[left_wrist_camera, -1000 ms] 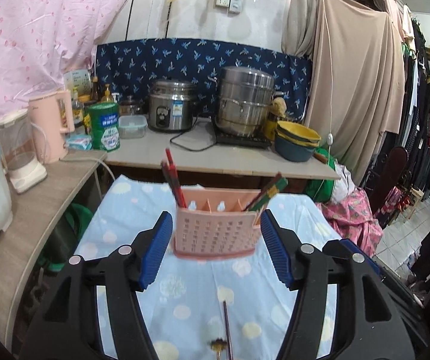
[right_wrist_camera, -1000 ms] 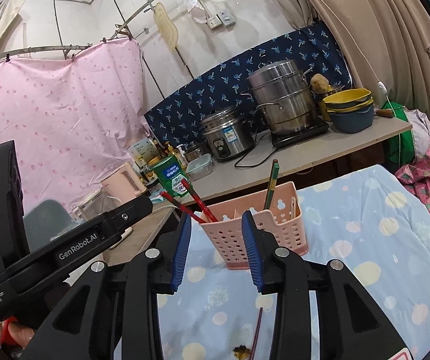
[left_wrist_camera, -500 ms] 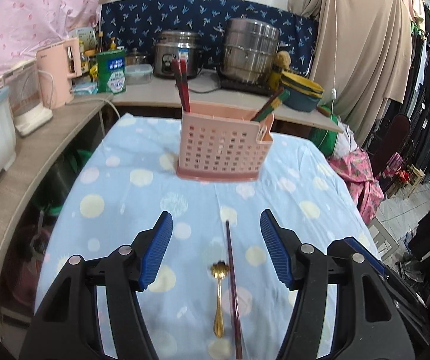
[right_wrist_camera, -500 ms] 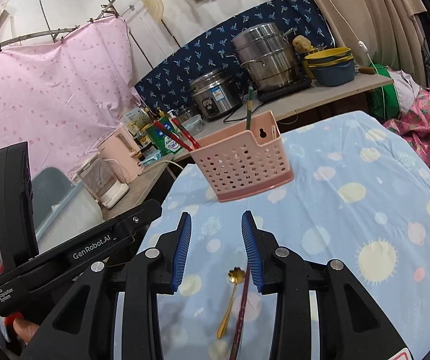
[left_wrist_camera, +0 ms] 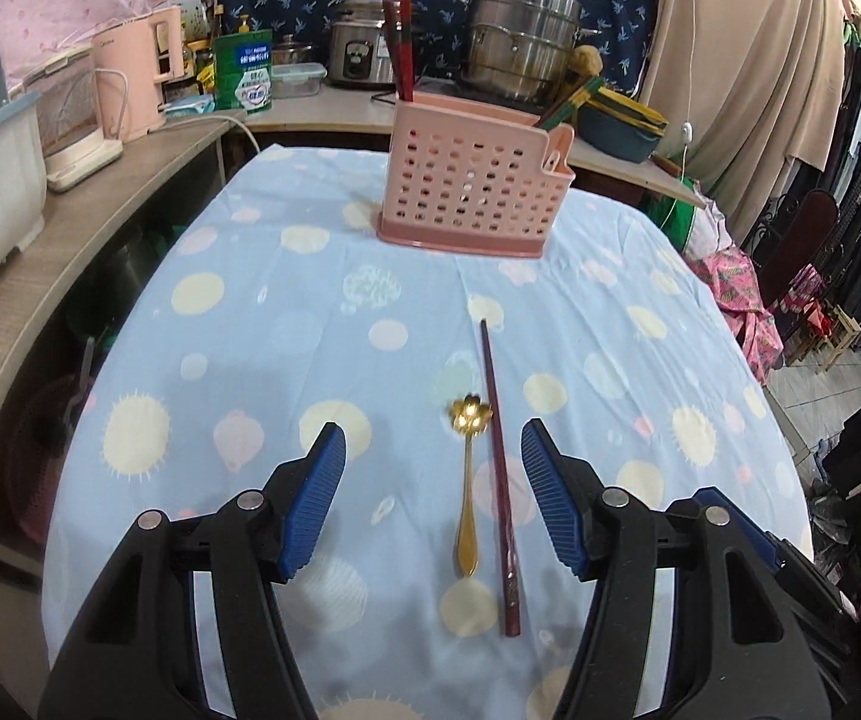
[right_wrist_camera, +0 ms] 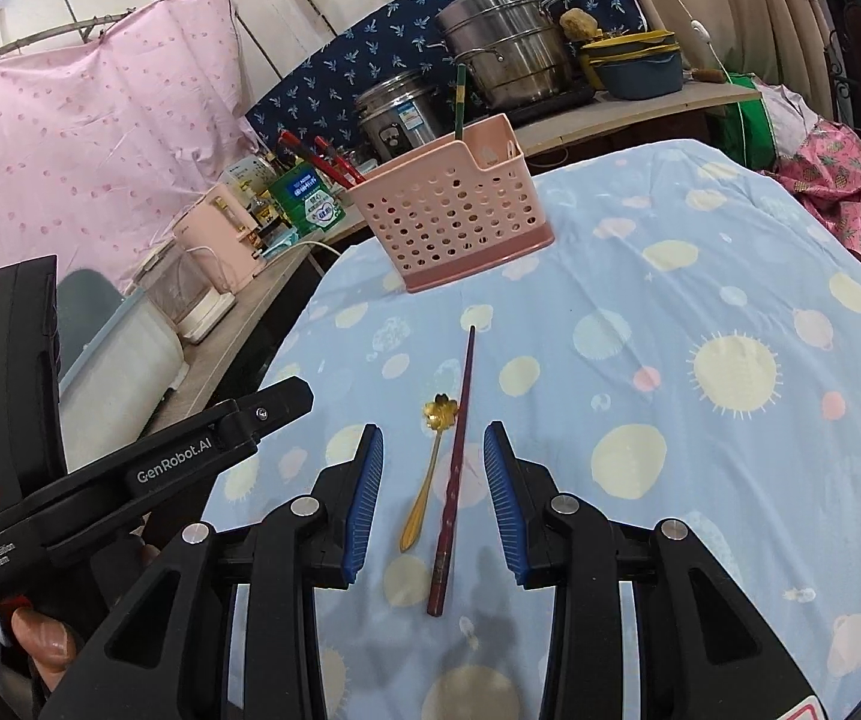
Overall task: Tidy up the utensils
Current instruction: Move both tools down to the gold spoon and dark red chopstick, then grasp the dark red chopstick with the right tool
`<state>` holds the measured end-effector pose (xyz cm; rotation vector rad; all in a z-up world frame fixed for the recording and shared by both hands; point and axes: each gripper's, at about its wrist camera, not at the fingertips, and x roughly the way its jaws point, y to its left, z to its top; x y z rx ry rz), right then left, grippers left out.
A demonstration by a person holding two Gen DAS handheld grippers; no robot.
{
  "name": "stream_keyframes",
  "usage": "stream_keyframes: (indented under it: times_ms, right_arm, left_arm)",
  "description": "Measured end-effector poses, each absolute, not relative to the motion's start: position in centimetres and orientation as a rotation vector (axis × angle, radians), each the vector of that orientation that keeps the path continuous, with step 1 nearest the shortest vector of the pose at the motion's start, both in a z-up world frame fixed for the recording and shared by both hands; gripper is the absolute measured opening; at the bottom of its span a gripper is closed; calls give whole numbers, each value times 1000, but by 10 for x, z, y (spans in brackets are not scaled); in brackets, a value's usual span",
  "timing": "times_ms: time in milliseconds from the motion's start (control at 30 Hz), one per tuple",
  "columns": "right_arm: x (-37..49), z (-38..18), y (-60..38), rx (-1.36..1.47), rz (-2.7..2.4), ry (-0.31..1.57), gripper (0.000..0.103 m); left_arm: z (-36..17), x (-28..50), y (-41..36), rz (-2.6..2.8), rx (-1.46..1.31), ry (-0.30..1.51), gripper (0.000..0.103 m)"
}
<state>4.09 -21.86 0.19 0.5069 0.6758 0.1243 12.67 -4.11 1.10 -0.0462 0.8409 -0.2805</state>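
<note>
Both tongs hang over the near end of the blue spotted tablecloth, jaws apart and gripping nothing. The left gripper stands wide, its blue pads on either side of the two loose pieces below; the right gripper is set narrower, and the same two pieces show in its gap. Neither pad touches anything. That framing reads as lining up for a pick, though which tong will take which piece cannot be told.

Taking the pink caddy as the landmark: one gold spoon and one dark red chopstick lie flat on the cloth well in front of it. They lie side by side, just apart, both running lengthwise toward the caddy. The spoon's flower-shaped bowl is the end nearer the caddy, and the chopstick reaches further toward it than the spoon does. These are the pieces left to put away.

The caddy stands upright at the far end of the cloth, presumably the home for the utensils. Inside it, at its left end, red chopsticks lean upright, two or three, hard to separate. At its right end at least one green-and-yellow chopstick sticks out.

Behind the caddy, on the counter, stand one steel steamer pot and one rice cooker. To its left sits one pink kettle.
</note>
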Motion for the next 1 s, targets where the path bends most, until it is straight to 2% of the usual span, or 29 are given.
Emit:
stream_keyframes:
  times_ms: [567, 1000]
  right_arm:
    - [17, -48, -192, 441, 125, 810, 35]
    - [12, -67, -176, 404, 135, 863, 35]
  left_arm:
    - [-55, 95, -29, -262, -19, 971, 58]
    - [-74, 82, -13, -235, -6, 993, 61]
